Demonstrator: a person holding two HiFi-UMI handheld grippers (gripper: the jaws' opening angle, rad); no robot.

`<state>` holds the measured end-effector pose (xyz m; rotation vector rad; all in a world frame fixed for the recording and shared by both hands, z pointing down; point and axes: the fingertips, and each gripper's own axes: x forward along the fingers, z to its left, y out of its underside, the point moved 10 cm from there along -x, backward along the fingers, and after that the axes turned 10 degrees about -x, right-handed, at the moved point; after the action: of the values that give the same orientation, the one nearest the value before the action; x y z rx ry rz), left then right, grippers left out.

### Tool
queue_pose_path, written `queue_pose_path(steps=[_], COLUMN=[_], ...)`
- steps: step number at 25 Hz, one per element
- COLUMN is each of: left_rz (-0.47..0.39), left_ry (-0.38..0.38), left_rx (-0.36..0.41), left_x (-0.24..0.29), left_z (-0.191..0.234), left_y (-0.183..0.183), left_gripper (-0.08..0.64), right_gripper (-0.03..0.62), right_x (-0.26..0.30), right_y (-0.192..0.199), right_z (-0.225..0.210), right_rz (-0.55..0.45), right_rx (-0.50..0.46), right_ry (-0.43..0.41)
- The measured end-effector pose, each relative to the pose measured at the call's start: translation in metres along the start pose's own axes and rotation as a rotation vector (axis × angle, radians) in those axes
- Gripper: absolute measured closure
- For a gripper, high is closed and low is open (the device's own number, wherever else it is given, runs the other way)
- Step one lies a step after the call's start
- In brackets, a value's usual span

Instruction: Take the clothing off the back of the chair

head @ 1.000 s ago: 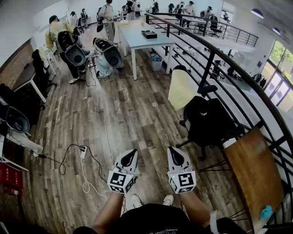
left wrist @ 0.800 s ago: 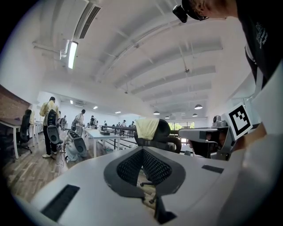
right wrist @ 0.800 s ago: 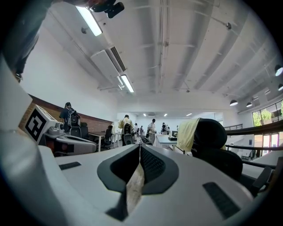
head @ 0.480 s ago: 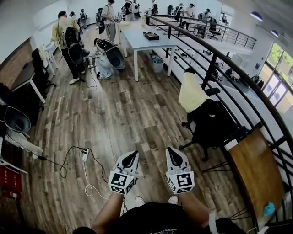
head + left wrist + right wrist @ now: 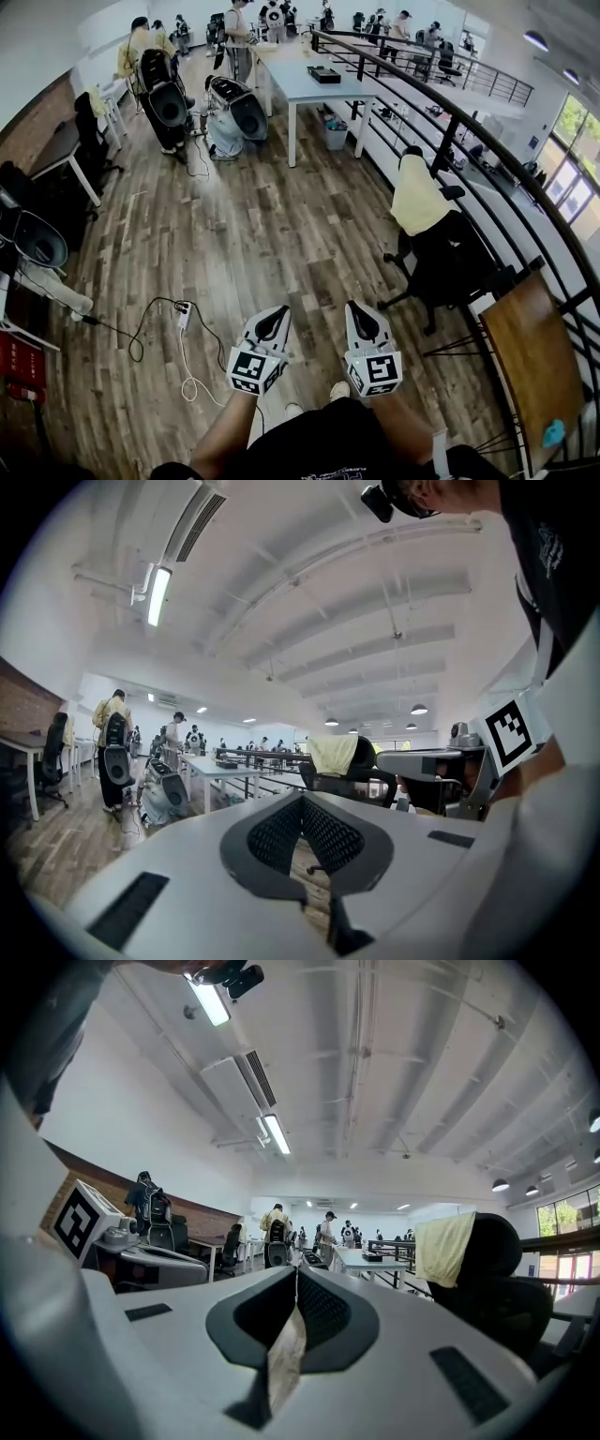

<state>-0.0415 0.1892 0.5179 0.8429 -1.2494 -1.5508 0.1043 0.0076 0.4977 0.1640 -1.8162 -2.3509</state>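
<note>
Closest to us, the left tongs (image 5: 275, 317) and the right tongs (image 5: 354, 312) sit side by side, both pointing level ahead. Each pair has its jaws pressed together with nothing between them. We'd say that suits carrying them across a room when there is nothing within reach to take.

Beneath them runs the brown wood-plank floor (image 5: 234, 234). A white power strip with a trailing cable (image 5: 180, 312) lies off to the left, out of the line ahead.

Further on and to the right stands the black office chair (image 5: 455, 267), close beside the black metal railing (image 5: 487, 155). There's our target: the pale yellow cloth garment (image 5: 417, 197) is draped over the top of the backrest and hangs down it, well apart from both tongs. We judge this is only the approach, with the garment untouched. We'll need to get closer, open a pair of tongs and lift the cloth up off the backrest. A sideways tug might swivel the chair.

Beyond that, a long white counter (image 5: 314, 86) stands by the railing, and people are gathered at the far end.
</note>
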Motion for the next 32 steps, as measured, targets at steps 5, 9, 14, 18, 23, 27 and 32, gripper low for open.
queue_pose_path(steps=[5,9,14,18,23,27,32], left_rz=[0.003,0.008,0.024,0.026,0.023,0.034,0.059], left_ry=[-0.044,-0.072,-0.062,-0.063,-0.032,-0.012,0.001], left_rx=[-0.027,-0.018,-0.03,-0.022,0.002,0.014,0.024], left_x=[0.007,0.027,0.065,0.1,0.15,0.178,0.213], left_z=[0.017,0.034,0.041,0.051,0.046,0.041,0.038], left_y=[0.001,0.001,-0.006,-0.021,-0.038,-0.049,-0.048], left_gripper=[0.549,0.549,0.549,0.549,0.549,0.549,0.549], right_gripper=[0.571,0.571,0.571,0.571,0.571,0.571,0.571], right_x=[0.017,0.036,0.061,0.084,0.11,0.124,0.138], right_y=[0.004,0.011,0.02,0.021,0.028,0.031,0.042], right_z=[-0.007,-0.03,-0.066,-0.097,-0.135,-0.152,-0.177], right_rz=[0.007,0.014,0.022,0.019,0.01,-0.003,-0.005], right_rx=[0.0,0.007,0.015,-0.001,0.01,0.038,0.059], right_ry=[-0.014,-0.005,0.002,-0.003,0.002,0.007,0.008])
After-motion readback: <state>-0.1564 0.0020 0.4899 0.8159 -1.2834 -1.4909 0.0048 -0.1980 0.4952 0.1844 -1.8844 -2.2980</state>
